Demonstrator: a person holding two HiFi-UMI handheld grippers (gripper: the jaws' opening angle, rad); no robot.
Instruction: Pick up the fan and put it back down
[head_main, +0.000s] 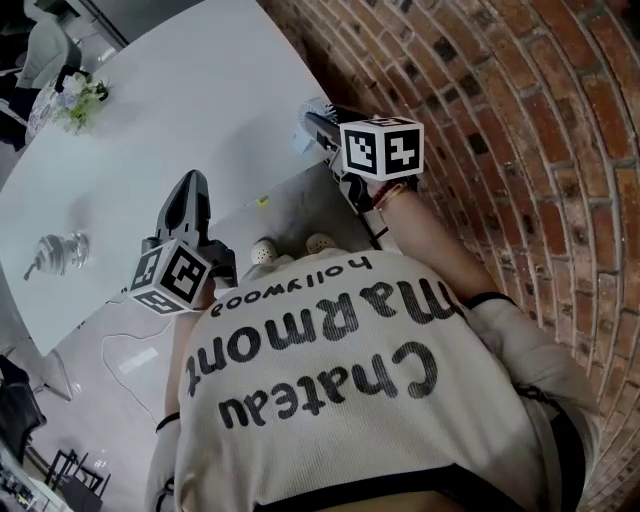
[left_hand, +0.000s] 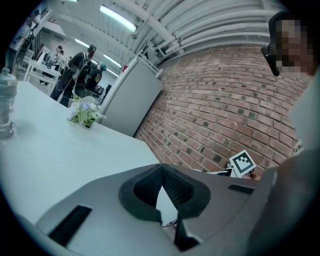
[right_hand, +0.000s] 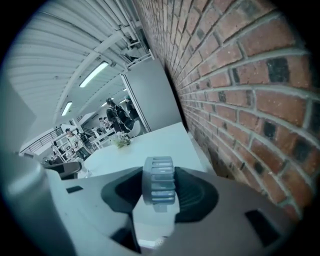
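The right hand-held gripper (right_hand: 159, 176) pinches the grey ribbed fan (right_hand: 158, 187) beside the brick wall (right_hand: 250, 75). The left hand-held gripper (left_hand: 161, 170) is pressed together at its tips, empty, over the white worktop (left_hand: 60, 155)

The white tabletop (head_main: 190, 120) carries a small bunch of flowers (head_main: 78, 98) near its far end. A clear bottle (head_main: 58, 252) stands near its left edge, well apart from the flowers.

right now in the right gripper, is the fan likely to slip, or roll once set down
The fan looks rigid and ribbed, so the right gripper probably holds it firmly. Its round head may roll on the table.
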